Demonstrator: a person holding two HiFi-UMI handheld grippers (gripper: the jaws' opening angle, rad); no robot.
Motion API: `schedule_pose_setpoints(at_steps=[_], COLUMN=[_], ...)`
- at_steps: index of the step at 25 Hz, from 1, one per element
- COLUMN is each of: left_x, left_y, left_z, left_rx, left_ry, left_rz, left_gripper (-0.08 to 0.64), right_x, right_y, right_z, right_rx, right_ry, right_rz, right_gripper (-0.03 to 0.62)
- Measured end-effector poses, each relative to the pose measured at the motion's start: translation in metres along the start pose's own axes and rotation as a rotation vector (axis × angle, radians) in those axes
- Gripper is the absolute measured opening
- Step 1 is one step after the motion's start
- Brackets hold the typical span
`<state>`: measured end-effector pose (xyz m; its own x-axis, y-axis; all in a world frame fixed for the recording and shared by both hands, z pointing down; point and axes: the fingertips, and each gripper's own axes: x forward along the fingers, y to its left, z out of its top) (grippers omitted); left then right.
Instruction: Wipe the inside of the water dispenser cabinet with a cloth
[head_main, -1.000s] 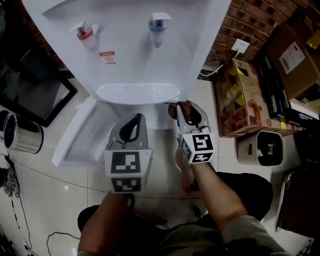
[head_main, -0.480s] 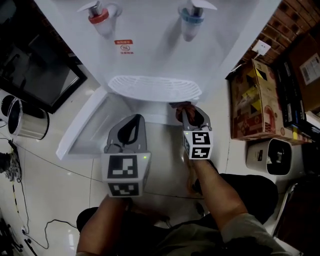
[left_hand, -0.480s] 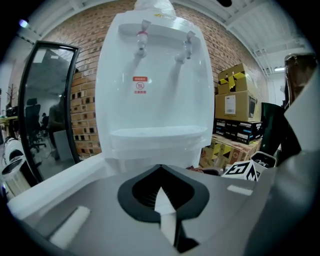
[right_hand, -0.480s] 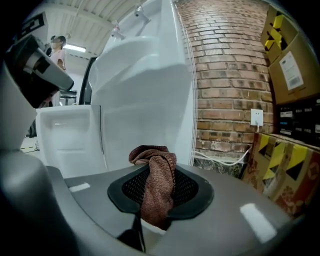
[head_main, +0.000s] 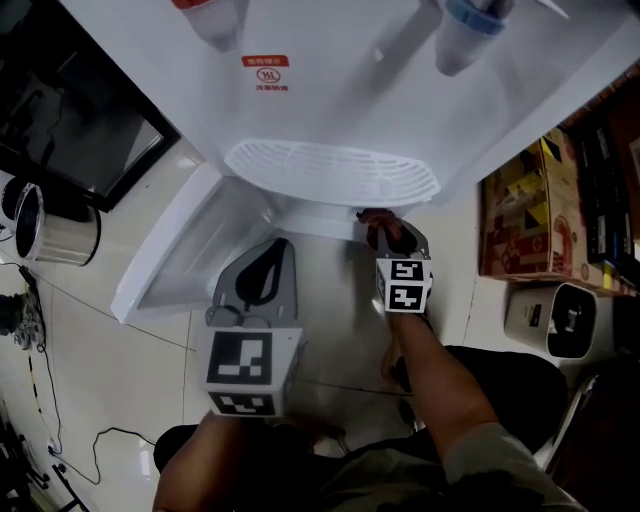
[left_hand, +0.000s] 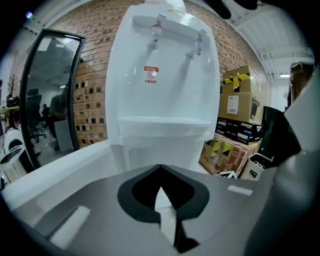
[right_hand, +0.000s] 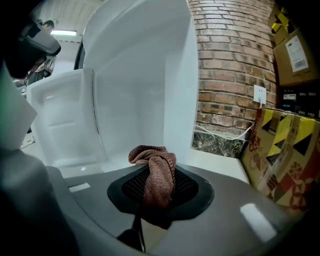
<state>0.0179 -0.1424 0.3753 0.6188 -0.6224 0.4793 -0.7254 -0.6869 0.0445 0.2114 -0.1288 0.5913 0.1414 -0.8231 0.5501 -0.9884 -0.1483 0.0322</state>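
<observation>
The white water dispenser (head_main: 340, 90) stands ahead, with its cabinet door (head_main: 165, 255) swung open to the left. A brown cloth (head_main: 374, 216) is pinched in my right gripper (head_main: 386, 228), right at the cabinet opening under the drip tray (head_main: 330, 172). In the right gripper view the cloth (right_hand: 156, 172) hangs bunched between the jaws, with the white cabinet interior (right_hand: 142, 100) straight ahead. My left gripper (head_main: 268, 258) is shut and empty, held in front of the opening beside the door. The left gripper view shows the dispenser's front (left_hand: 165, 100) and the shut jaws.
A metal bin (head_main: 50, 240) and a black panel (head_main: 70, 120) stand at the left. Cardboard boxes (head_main: 525, 210) and a white appliance (head_main: 565, 320) crowd the right. A brick wall with a socket (right_hand: 259, 94) and a cable lies to the right of the dispenser.
My right gripper has sunk with the cloth to the cabinet opening below the drip tray. The left gripper dropped slightly. The dispenser looms closer in the head view.
</observation>
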Motion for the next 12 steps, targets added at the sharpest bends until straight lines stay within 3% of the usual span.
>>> schedule_pose_setpoints(at_steps=[8,12], left_x=[0.004,0.01], left_y=[0.006,0.006], left_z=[-0.011,-0.019], left_rx=[-0.069,-0.067], left_ry=[0.047,0.07], left_rz=[0.009,0.018], left_gripper=[0.0,0.0], right_x=[0.031,0.046], right_y=[0.004,0.007], right_z=[-0.046,-0.064], right_rx=[-0.015,-0.019], right_ry=[0.175,0.253], right_rz=[0.027,0.034], right_gripper=[0.11,0.112])
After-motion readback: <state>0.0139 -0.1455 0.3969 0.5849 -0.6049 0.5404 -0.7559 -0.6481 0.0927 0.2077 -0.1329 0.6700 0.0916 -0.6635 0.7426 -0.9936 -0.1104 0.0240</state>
